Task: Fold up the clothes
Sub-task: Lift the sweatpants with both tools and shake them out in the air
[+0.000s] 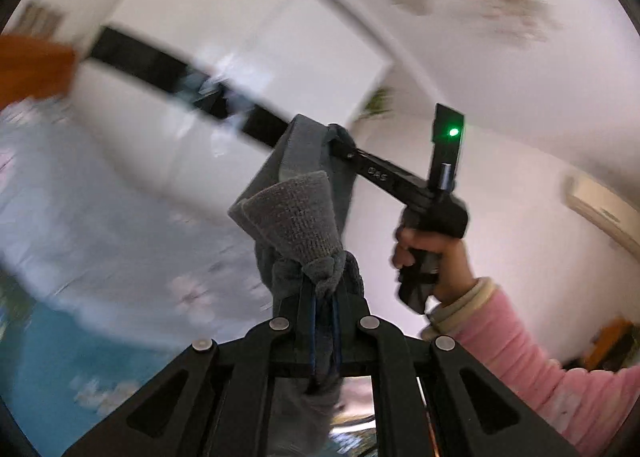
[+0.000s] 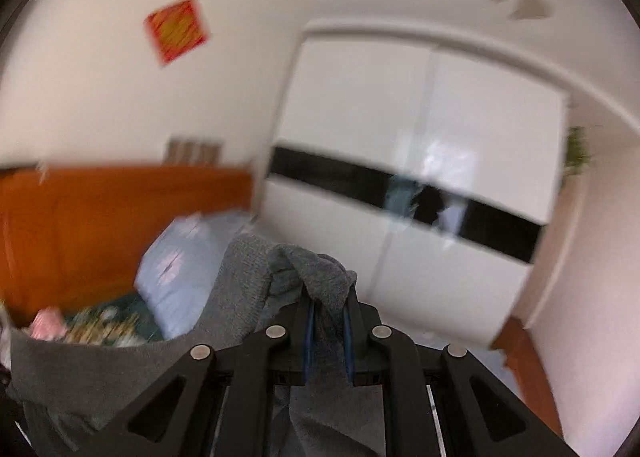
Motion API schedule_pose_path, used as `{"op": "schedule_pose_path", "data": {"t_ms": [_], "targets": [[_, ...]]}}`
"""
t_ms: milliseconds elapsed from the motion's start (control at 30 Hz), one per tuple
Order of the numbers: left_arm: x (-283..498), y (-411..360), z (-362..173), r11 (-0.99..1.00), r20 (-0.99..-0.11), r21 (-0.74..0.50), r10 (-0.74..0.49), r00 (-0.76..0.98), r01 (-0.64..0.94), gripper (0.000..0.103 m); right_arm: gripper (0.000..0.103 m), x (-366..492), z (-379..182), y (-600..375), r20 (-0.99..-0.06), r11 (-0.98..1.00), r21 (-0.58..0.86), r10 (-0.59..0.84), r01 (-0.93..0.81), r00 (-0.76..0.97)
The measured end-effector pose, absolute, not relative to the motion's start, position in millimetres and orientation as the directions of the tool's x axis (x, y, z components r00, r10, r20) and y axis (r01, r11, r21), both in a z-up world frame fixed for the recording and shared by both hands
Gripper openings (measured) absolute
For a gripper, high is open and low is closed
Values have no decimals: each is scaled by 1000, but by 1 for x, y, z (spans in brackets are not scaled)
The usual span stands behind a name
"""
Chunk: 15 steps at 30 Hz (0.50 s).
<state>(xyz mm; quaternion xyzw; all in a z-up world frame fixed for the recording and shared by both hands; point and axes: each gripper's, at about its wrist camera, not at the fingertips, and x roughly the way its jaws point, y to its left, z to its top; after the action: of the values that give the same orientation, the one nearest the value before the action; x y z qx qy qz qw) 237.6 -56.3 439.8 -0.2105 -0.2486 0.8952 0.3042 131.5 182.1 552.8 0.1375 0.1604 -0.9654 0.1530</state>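
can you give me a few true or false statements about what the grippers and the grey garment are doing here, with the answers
1. The left gripper is shut on the grey knit garment. True.
2. The right gripper is open and holds nothing. False: it is shut on a bunch of the same grey garment.
3. The garment lies flat on the bed. False: both grippers hold it up in the air, with the white wardrobe behind it.
4. The person holding the right gripper wears a pink sleeve. True.
5. A green light glows on the right gripper as seen from the left wrist view. True.
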Motion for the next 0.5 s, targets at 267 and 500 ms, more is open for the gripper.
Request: {"op": "schedule_pose_path", "data": {"t_ms": [267, 500], "targets": [[199, -182, 230, -772, -663, -627, 456, -593, 108, 6, 12, 36, 316, 30, -748, -823, -140, -276, 550, -604], [207, -272, 62, -698, -845, -534, 422, -328, 477, 5, 12, 8, 107, -68, -937, -821, -23, -181, 570, -298]]}}
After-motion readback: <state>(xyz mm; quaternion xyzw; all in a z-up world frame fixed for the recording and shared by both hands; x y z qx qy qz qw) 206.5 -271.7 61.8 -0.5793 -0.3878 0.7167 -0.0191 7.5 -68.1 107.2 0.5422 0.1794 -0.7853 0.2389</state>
